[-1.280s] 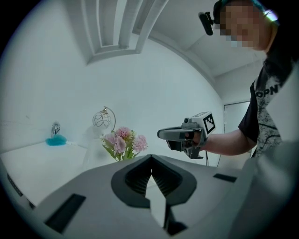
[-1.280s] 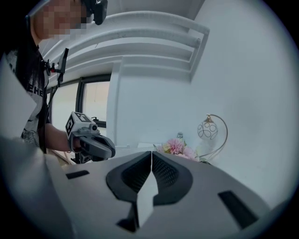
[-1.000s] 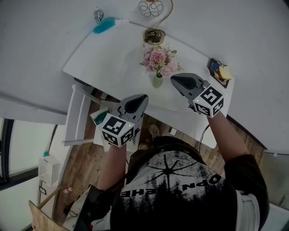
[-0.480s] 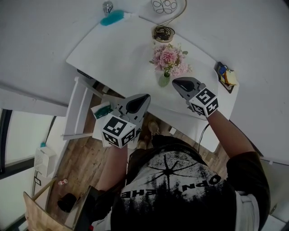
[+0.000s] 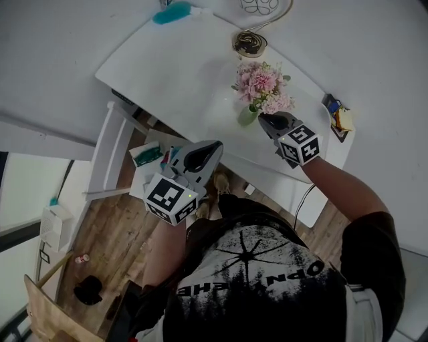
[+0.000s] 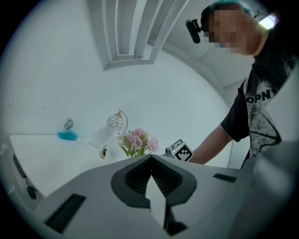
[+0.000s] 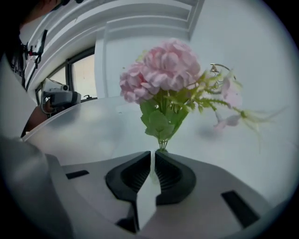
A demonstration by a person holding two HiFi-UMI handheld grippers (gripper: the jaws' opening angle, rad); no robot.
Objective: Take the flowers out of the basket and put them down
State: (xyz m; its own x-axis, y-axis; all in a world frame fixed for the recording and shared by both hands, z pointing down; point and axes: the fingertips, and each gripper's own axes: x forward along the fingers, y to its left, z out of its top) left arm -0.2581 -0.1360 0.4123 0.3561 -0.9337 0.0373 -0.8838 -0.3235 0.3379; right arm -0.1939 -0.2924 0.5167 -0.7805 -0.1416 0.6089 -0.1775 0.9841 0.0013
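A bunch of pink flowers [image 5: 262, 83] with green leaves stands in a small green vase [image 5: 247, 115] on the white table [image 5: 174, 67]; no basket shows. My right gripper [image 5: 263, 120] is shut and empty, its tips just to the right of the vase. In the right gripper view the flowers [image 7: 166, 70] rise straight ahead, and the stems [image 7: 162, 144] go down behind the shut right gripper [image 7: 153, 154]. My left gripper [image 5: 211, 147] hangs shut and empty off the table's near edge. The flowers [image 6: 138, 142] show far beyond the left gripper [image 6: 150, 158].
A gold wire stand [image 5: 249, 43] sits behind the flowers at the table's far edge. A teal brush [image 5: 172, 12] lies at the far left corner. A small dark tray [image 5: 338, 119] with bits in it is at the right end. A white chair [image 5: 110, 157] stands below left.
My right gripper has moved forward to the green vase, staying shut. The left gripper has stayed off the table's near edge.
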